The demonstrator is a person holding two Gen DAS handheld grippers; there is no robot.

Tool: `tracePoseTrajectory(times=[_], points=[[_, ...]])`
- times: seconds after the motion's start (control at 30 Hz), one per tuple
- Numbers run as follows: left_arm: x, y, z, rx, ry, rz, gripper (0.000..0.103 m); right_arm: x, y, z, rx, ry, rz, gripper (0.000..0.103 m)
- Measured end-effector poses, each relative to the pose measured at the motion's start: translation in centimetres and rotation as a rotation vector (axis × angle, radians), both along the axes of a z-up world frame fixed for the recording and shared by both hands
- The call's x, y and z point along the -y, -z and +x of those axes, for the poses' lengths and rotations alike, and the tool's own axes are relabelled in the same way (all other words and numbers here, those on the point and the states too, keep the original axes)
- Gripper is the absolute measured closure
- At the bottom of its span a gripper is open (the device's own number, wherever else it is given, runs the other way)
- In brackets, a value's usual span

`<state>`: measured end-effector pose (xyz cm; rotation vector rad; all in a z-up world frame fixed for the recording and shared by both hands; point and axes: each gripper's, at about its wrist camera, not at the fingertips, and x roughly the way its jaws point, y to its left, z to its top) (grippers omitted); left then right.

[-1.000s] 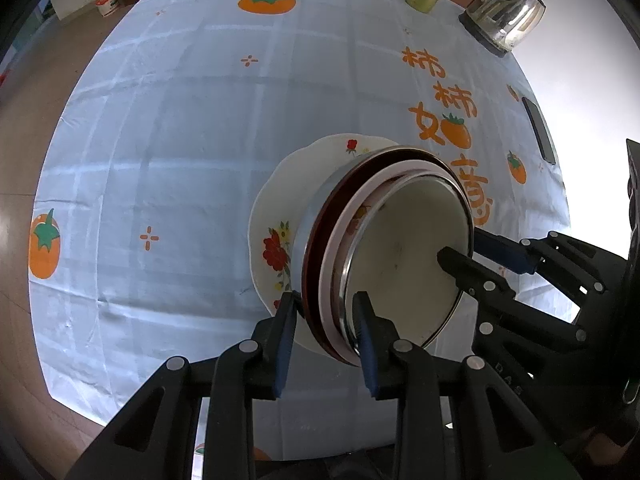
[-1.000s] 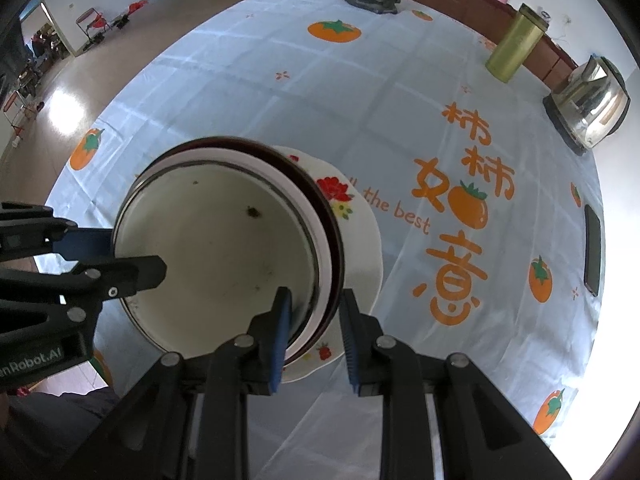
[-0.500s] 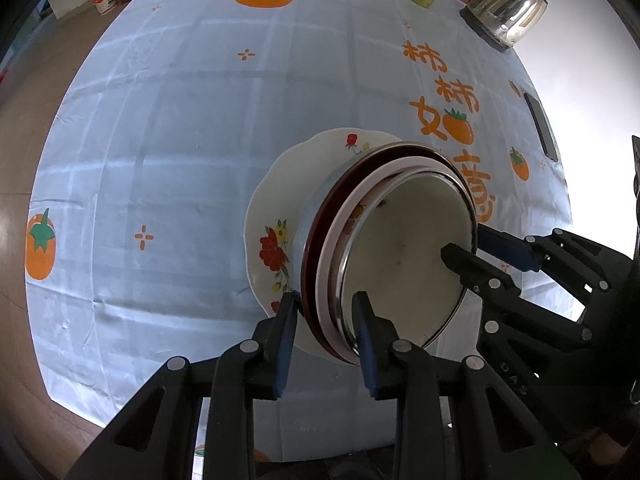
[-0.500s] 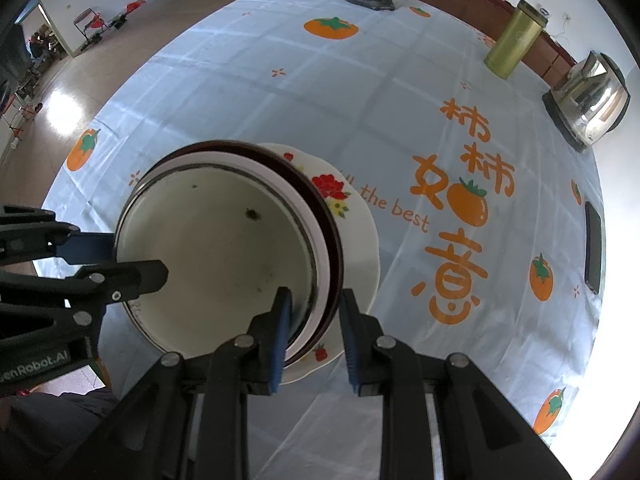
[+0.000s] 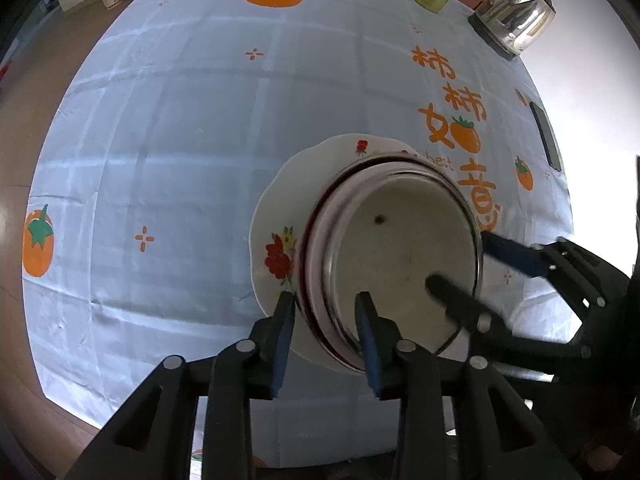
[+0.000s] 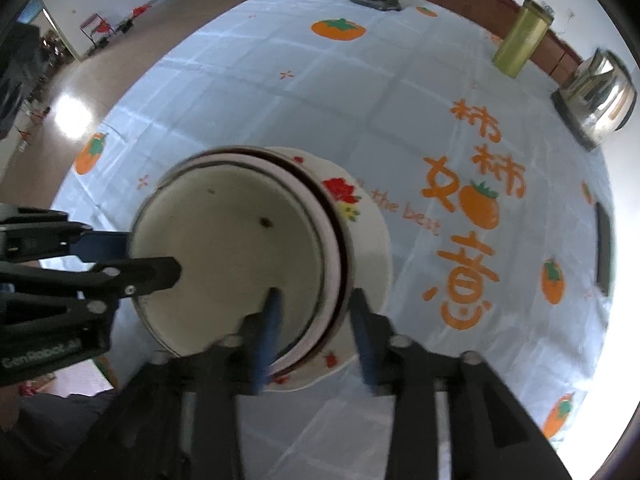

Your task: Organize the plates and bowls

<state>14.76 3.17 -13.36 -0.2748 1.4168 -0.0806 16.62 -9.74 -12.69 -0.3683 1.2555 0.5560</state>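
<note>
Bowls (image 5: 400, 248) sit nested in a stack on a flowered plate (image 5: 276, 216), which rests on the persimmon-print tabletop (image 5: 180, 140); the left gripper (image 5: 326, 320) straddles the stack's near rim, its jaws opening, pads just clear of the rims; the right gripper (image 6: 316, 320) straddles the opposite rim — jaws opening wide, rims between them, nothing held; a kettle (image 6: 596, 96) stands far off.

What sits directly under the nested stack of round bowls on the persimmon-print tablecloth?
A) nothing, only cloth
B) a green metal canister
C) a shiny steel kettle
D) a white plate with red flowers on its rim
D: the stack of bowls rests on the white flowered plate, whose scalloped rim shows beside it.
</note>
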Motion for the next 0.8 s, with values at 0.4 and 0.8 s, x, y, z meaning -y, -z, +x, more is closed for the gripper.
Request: tracePoseTrajectory(times=[0.4,0.8], points=[[-1.5,-10.2,-2.3,0.392,-0.079,0.233,0.059,2.8,-7.8,-2.2,0.340,0.108,0.156,0.031],[0.5,-14.6,-3.8,0.585,-0.039,0.285,0.048,4.8,-14.8,-5.8,0.639,0.189,0.284,0.014]])
